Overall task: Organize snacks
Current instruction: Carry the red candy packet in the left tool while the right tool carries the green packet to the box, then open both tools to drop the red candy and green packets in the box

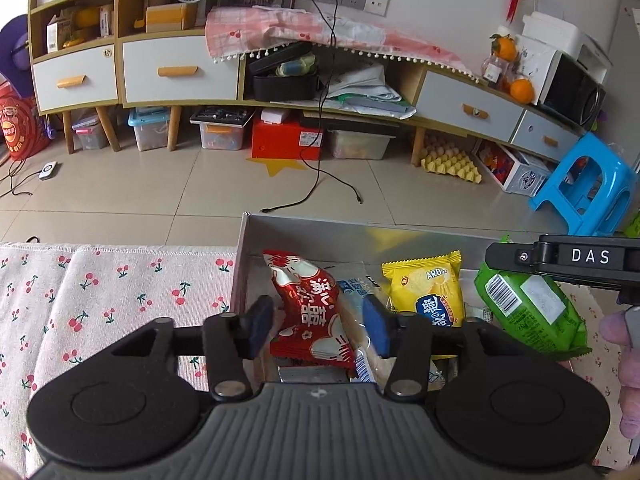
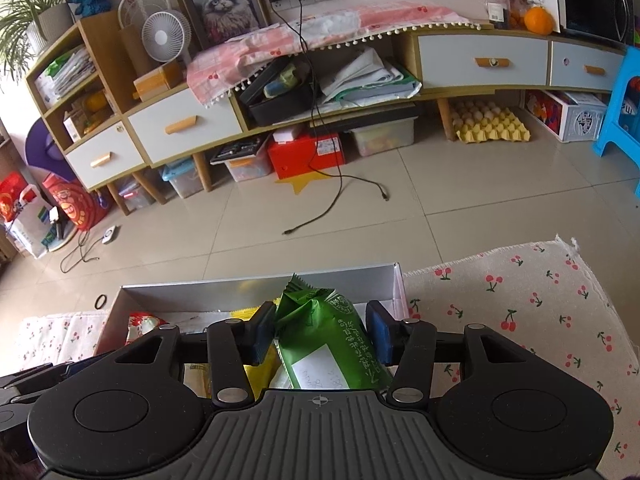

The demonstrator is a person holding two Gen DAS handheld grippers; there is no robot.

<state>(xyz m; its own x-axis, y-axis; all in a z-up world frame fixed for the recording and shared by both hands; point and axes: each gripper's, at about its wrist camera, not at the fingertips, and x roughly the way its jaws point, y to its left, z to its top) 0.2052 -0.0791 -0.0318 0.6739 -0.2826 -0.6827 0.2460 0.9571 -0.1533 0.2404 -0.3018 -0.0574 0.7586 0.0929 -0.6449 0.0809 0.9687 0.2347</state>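
Observation:
A silver box (image 1: pixel 320 236) sits on the cherry-print tablecloth (image 1: pixel 100 292) and holds snack packets. My left gripper (image 1: pixel 318 330) is open over the box, its pads on either side of a red packet (image 1: pixel 310 312) without pressing it. A yellow packet (image 1: pixel 430 288) and a blue-white packet (image 1: pixel 352 286) lie beside it. My right gripper (image 2: pixel 320 334) is open around a green packet (image 2: pixel 332 344) over the box (image 2: pixel 260 284). The green packet also shows in the left wrist view (image 1: pixel 528 312), under the right gripper's body.
The table's far edge drops to a tiled floor (image 1: pixel 160 188) with loose cables. A long cabinet (image 2: pixel 280 100) with drawers, storage bins and a blue stool (image 1: pixel 588 188) stand beyond. Cloth lies to the left (image 1: pixel 100 292) and right (image 2: pixel 520 312) of the box.

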